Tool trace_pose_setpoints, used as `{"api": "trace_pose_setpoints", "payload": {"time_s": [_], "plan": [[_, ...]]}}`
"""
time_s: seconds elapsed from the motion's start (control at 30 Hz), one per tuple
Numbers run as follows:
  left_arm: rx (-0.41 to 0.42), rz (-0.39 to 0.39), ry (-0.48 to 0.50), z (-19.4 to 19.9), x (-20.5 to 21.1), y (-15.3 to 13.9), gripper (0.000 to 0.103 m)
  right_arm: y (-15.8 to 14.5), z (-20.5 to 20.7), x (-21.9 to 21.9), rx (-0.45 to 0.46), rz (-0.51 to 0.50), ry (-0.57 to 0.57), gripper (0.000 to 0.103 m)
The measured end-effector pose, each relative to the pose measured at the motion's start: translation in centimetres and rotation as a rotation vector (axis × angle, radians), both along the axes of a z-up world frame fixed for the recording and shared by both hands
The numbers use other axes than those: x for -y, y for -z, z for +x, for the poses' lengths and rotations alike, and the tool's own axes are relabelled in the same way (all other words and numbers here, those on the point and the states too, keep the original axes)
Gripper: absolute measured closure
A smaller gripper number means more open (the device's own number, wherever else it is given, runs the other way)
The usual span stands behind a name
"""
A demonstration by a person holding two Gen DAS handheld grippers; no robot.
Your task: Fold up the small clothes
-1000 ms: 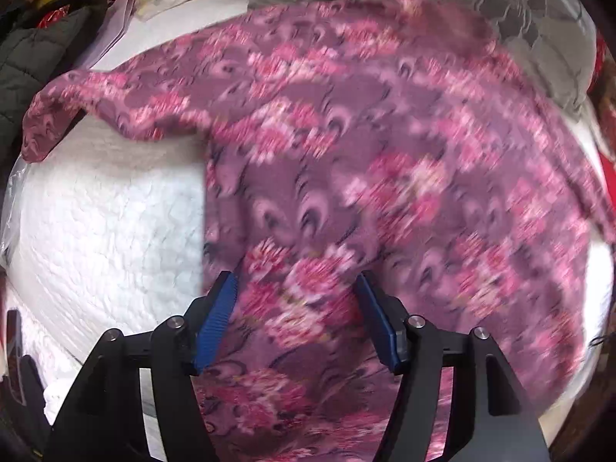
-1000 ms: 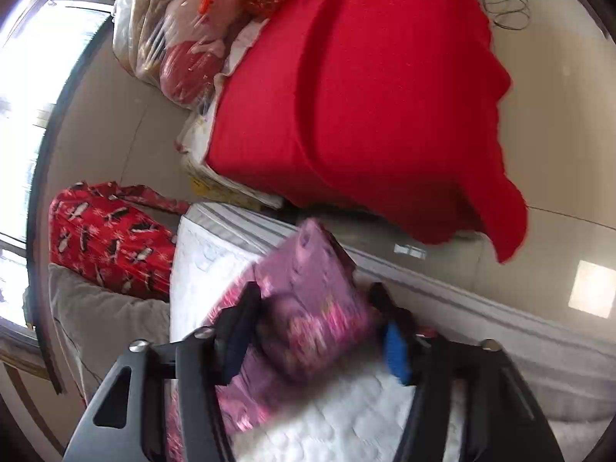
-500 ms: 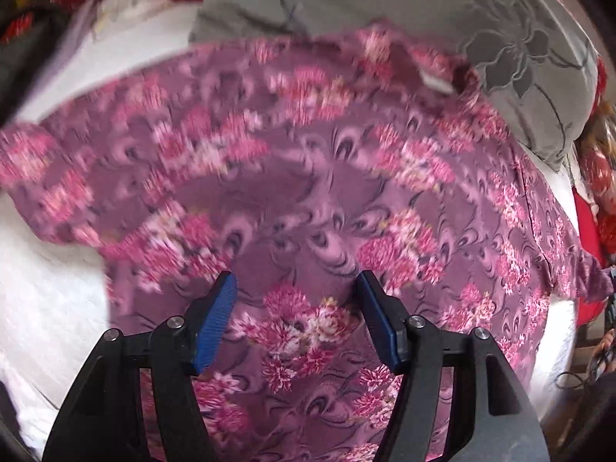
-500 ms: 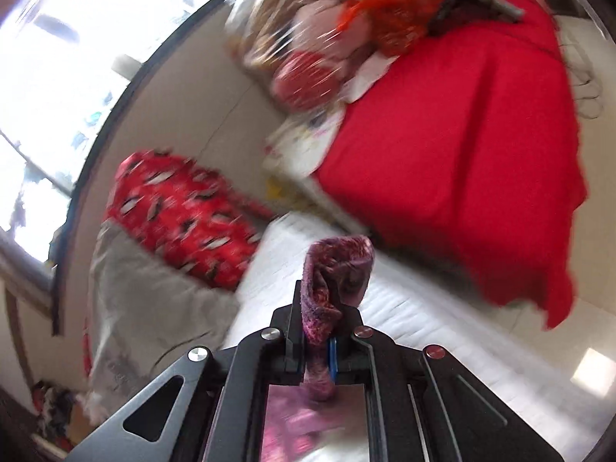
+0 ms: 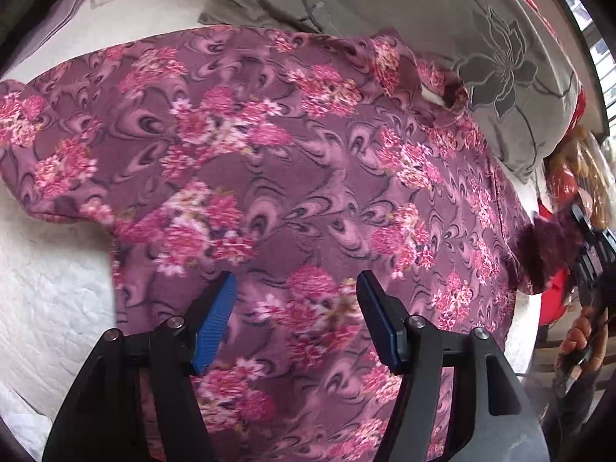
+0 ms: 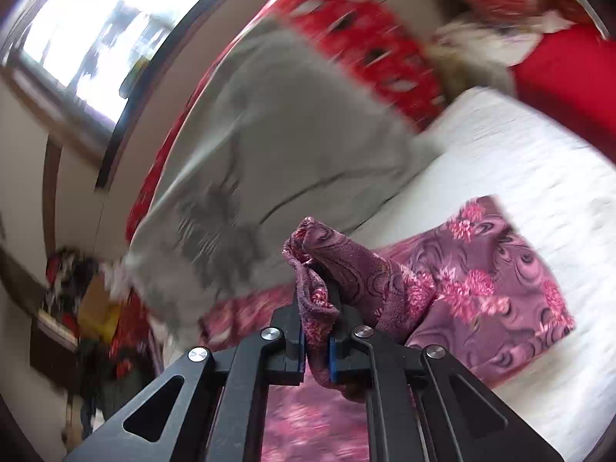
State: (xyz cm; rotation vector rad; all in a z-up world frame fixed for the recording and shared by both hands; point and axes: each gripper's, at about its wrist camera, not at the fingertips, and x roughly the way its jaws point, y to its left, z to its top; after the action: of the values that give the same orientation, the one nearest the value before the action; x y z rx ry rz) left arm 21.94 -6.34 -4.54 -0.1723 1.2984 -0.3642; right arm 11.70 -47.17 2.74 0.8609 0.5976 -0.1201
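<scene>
Right gripper (image 6: pixel 317 350): jaws nearly together, clamped on a bunched edge of the shirt (image 6: pixel 481 285), lower centre of frame. Left gripper (image 5: pixel 296 319): jaws wide apart, nothing between them, above the shirt (image 5: pixel 269 177). Shirt spread flat on the white bed (image 5: pixel 50 300); grey pillow (image 5: pixel 442 27) upper right

Garment (image 5: pixel 308 177) mauve-purple, pink flower clusters, dark swirls. Bed cover (image 5: pixel 50 300) white, quilted, at 9 o'clock. Pillow (image 5: pixel 481 38) grey, darker flower outline, at 1 o'clock. Left gripper (image 5: pixel 294 308) black, pads (image 5: pixel 215 323) blue. Blanket (image 6: pixel 365 46) red, white-black marks.
</scene>
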Motion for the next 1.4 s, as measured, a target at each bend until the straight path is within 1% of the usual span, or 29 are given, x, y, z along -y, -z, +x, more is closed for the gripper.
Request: {"api": "trace_pose_setpoints", "payload": {"time_s": [0.13, 0.23, 0.33, 0.53, 0.6, 0.63, 0.7, 0.77, 0.8, 0.87, 0.9, 0.97, 1.07, 1.13, 1.17, 1.2, 1.27, 1.3, 1.33, 1.37, 1.4], "plan": [[0.010, -0.019, -0.010, 0.1, -2.3, -0.4, 0.039, -0.2, 3.3, -6.2, -0.019, -0.025, -0.106, 0.096], [0.020, -0.034, -0.020, 0.3, -4.0, -0.9, 0.039, 0.0, 4.9, -9.9, -0.031, -0.036, -0.170, 0.096], [0.037, -0.033, -0.030, 0.6, -5.2, -1.3, 0.039, 0.0, 6.7, -14.0, -0.053, -0.055, -0.233, 0.095], [0.063, -0.040, -0.050, 1.0, -8.4, -2.5, 0.039, 0.8, 8.9, -20.9, -0.083, -0.040, -0.354, 0.095], [0.053, -0.050, -0.057, 1.1, -8.7, -2.3, 0.039, 1.6, 9.4, -23.0, -0.109, -0.029, -0.386, 0.094], [0.048, -0.054, -0.060, 1.0, -8.9, -2.2, 0.039, 2.2, 9.7, -23.8, -0.127, -0.014, -0.400, 0.090], [0.033, -0.060, -0.060, 1.0, -8.8, -1.9, 0.039, 4.0, 10.0, -25.1, -0.204, 0.016, -0.427, 0.087], [0.018, -0.064, -0.049, 0.8, -8.2, -1.6, 0.039, 5.7, 9.6, -25.6, -0.281, 0.056, -0.464, 0.079], [0.015, -0.067, -0.044, 0.7, -8.0, -1.6, 0.039, 6.0, 9.3, -25.7, -0.288, 0.075, -0.476, 0.078], [0.008, -0.073, -0.025, 0.5, -7.1, -1.6, 0.039, 5.4, 7.7, -24.8, -0.253, 0.095, -0.487, 0.073], [0.001, -0.078, -0.011, 0.5, -6.3, -1.5, 0.039, 4.9, 6.6, -23.8, -0.232, 0.090, -0.475, 0.072], [-0.019, -0.090, 0.019, 0.7, -4.6, -1.3, 0.039, 3.8, 4.7, -21.2, -0.207, 0.070, -0.425, 0.057], [-0.057, -0.107, 0.046, 1.3, -1.7, -0.7, 0.039, 2.8, 1.8, -16.6, -0.219, 0.022, -0.337, 0.055], [-0.103, -0.136, 0.036, 2.1, 0.0, -0.1, 0.039, 2.6, -0.3, -12.9, -0.240, -0.004, -0.270, 0.055], [-0.112, -0.146, 0.027, 2.4, 0.6, 0.0, 0.039, 2.6, -1.2, -11.5, -0.246, -0.010, -0.241, 0.055], [-0.114, -0.153, 0.013, 2.8, 1.3, 0.1, 0.039, 2.7, -2.1, -10.0, -0.248, -0.009, -0.210, 0.055], [-0.089, -0.155, -0.024, 3.4, 2.1, -0.2, 0.039, 3.0, -4.2, -6.7, -0.251, 0.010, -0.135, 0.055], [-0.073, -0.163, -0.036, 3.7, 2.3, -0.5, 0.059, 3.1, -5.0, -5.3, -0.250, 0.021, -0.098, 0.055], [-0.060, -0.179, -0.031, 4.0, 2.6, -1.0, 0.097, 3.2, -5.8, -3.9, -0.247, 0.031, -0.061, 0.055], [-0.061, -0.178, -0.026, 4.4, 2.8, -1.5, 0.094, 3.3, -6.5, -2.5, -0.246, 0.038, -0.032, 0.055], [-0.040, -0.177, -0.046, 4.5, 2.5, -2.1, 0.094, 3.4, -7.1, -1.4, -0.245, 0.043, -0.006, 0.055]]}}
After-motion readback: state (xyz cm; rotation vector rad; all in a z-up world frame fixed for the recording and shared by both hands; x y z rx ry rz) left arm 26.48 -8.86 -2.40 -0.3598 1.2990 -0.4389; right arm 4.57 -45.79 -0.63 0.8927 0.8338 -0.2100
